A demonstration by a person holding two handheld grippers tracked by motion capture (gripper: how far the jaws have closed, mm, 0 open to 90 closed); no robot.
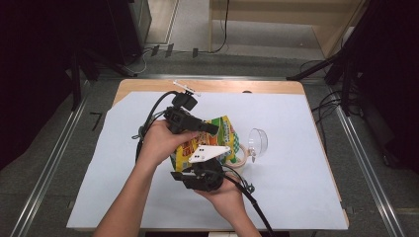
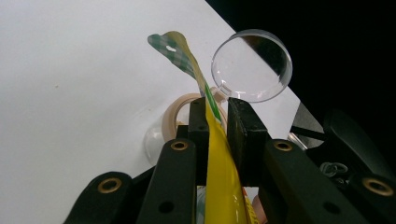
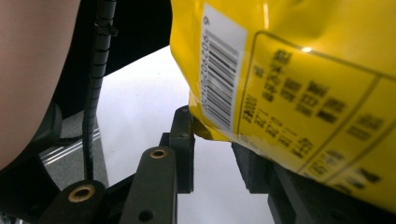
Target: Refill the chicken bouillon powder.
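Bag (image 1: 225, 136) edges between both grippers' jaws

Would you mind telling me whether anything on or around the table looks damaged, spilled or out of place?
Nothing looks spilled or broken. The yellow snack bag is held up off the white sheet between both tongs, its top edge crumpled. A clear plastic lid stands on edge beside a tape roll.

The white sheet (image 1: 296, 192) lies bare to the left, right and far side of the hands. Beside the bag (image 1: 225, 129), on its right, a tape roll (image 1: 241, 157) and a clear bowl (image 1: 258, 142) block the way. Both grippers, left (image 1: 210, 129) and right (image 1: 200, 170), crowd the bag at mid-table.
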